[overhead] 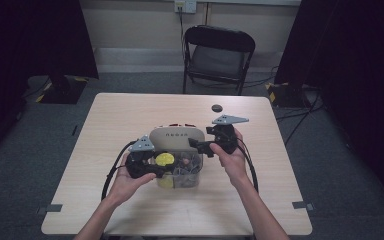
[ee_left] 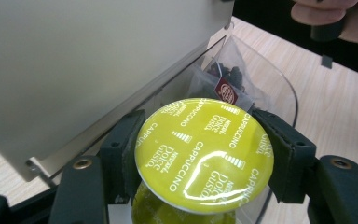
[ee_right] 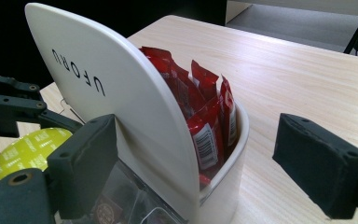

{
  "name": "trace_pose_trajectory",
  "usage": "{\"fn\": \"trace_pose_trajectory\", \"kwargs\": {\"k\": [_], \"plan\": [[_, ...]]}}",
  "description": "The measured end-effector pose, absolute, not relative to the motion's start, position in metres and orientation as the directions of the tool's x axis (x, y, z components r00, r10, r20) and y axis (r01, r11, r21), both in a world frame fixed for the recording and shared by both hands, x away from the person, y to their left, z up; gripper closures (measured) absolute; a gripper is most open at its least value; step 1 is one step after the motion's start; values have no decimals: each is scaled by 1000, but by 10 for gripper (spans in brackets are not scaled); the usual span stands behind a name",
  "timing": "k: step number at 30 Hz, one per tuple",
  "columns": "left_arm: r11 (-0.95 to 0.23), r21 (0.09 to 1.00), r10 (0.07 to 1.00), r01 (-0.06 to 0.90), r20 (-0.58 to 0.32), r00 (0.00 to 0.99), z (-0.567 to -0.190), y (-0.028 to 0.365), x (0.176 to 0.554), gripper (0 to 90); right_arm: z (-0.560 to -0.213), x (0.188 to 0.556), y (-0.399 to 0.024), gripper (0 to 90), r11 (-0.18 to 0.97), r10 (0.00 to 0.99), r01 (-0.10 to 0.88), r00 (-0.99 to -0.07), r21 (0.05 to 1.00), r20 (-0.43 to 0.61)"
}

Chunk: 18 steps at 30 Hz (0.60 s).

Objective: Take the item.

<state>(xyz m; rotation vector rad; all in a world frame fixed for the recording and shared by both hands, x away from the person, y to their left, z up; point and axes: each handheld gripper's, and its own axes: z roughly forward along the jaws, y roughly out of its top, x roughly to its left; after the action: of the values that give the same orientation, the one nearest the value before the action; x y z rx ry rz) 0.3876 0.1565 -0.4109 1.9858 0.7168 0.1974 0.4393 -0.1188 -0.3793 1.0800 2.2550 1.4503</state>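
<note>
My left gripper (ee_left: 204, 156) is shut on a yellow-green Dolce Gusto cappuccino capsule (ee_left: 205, 154), its pads pressing the rim on both sides. The capsule (overhead: 164, 159) is held over the clear front compartment (ee_left: 279, 88) of a white organiser (overhead: 176, 135); another yellow-green capsule (ee_left: 168, 210) lies below it and a tea bag (ee_left: 223, 84) further in. My right gripper (ee_right: 205, 161) stands open astride the organiser's upright white panel (ee_right: 121, 93) and the red sachets (ee_right: 205, 107) behind it. One jaw is against the panel's front; the other hangs free beside the outer wall.
A small black round object (overhead: 216, 108) lies on the wooden table (overhead: 130, 115) behind the organiser. A black folding chair (overhead: 219, 55) stands beyond the far edge. Bare tabletop lies left, right and in front of the organiser.
</note>
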Motion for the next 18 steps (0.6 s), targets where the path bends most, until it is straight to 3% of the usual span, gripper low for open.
{"fn": "trace_pose_trajectory", "kwargs": {"k": [18], "plan": [[-299,865,569,404,-179,803,-399,179,382,376,-380,440,-119,122,224,697,454,-693,863,184]]}}
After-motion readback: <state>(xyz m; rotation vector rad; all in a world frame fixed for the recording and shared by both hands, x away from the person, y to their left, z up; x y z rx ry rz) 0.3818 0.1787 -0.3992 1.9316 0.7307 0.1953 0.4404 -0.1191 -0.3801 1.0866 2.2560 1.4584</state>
